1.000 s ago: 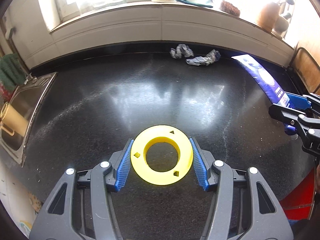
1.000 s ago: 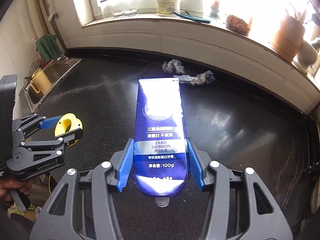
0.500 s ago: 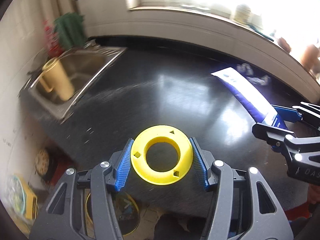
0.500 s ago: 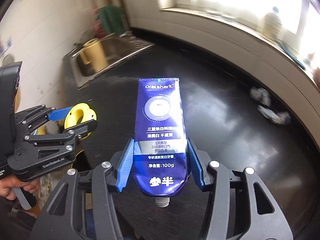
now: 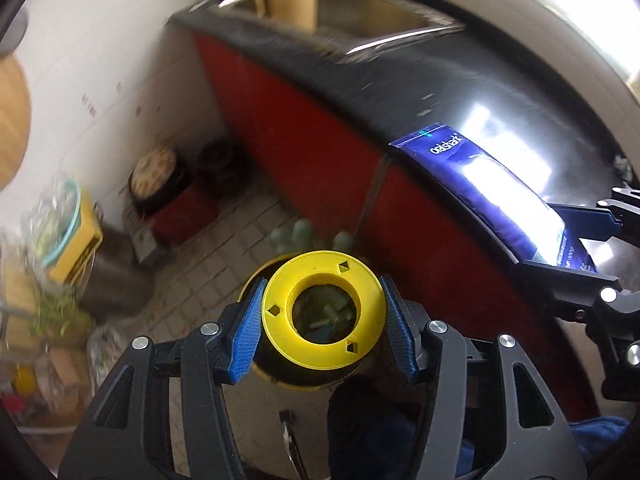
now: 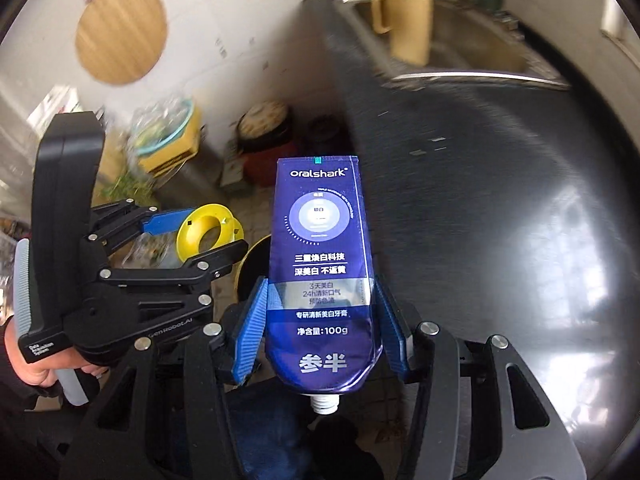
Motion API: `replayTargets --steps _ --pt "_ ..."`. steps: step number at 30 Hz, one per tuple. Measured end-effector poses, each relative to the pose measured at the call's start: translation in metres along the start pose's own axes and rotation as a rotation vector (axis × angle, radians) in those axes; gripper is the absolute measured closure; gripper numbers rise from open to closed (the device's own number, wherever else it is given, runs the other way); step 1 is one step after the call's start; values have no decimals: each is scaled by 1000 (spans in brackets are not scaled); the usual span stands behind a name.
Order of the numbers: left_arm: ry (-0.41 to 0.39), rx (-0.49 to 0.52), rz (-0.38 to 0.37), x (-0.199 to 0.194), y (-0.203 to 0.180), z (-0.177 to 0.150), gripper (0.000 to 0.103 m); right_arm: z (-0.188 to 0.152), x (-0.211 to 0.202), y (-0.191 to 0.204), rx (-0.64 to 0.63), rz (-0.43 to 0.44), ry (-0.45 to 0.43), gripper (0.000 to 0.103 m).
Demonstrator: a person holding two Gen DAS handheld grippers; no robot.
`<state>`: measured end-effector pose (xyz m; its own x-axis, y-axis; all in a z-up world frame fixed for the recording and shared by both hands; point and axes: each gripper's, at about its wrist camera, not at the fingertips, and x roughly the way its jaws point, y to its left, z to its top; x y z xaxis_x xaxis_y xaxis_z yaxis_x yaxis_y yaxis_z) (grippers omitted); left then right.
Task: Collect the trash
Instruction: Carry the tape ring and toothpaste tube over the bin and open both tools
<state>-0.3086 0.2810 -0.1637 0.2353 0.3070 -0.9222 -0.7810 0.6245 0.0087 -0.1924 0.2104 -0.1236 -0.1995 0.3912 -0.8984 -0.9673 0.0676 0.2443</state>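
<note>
Left claw [image 5: 322,326]: clamped on the yellow ring [image 5: 320,316], above the bin [image 5: 276,376].
Right claw [image 6: 320,324]: clamped on the tube [image 6: 324,264].
Left to do: drop both into the bin.

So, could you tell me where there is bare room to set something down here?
The dark countertop is bare between the sink and the toothpaste tube in the right gripper. The floor corner below is crowded: a yellow-rimmed bin under the left gripper and its yellow ring, pots, and a basin of greens.
</note>
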Motion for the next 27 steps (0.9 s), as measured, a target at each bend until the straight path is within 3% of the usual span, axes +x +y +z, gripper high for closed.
replayTargets --steps 6,14,19,20,22,27 --pt "59 -96 -4 40 49 -31 49 12 67 34 -56 37 109 52" --pt "94 -125 -42 74 61 -38 48 20 119 41 -56 32 201 52" --pt "100 -104 -55 81 62 -38 48 21 121 43 -61 32 201 51" --pt "102 -101 -56 82 64 -38 47 22 122 44 -62 29 203 47" --pt "104 -94 -61 83 66 -37 28 24 122 42 -59 24 200 37" --pt "84 -73 -55 78 65 -31 24 23 100 27 -23 12 158 35"
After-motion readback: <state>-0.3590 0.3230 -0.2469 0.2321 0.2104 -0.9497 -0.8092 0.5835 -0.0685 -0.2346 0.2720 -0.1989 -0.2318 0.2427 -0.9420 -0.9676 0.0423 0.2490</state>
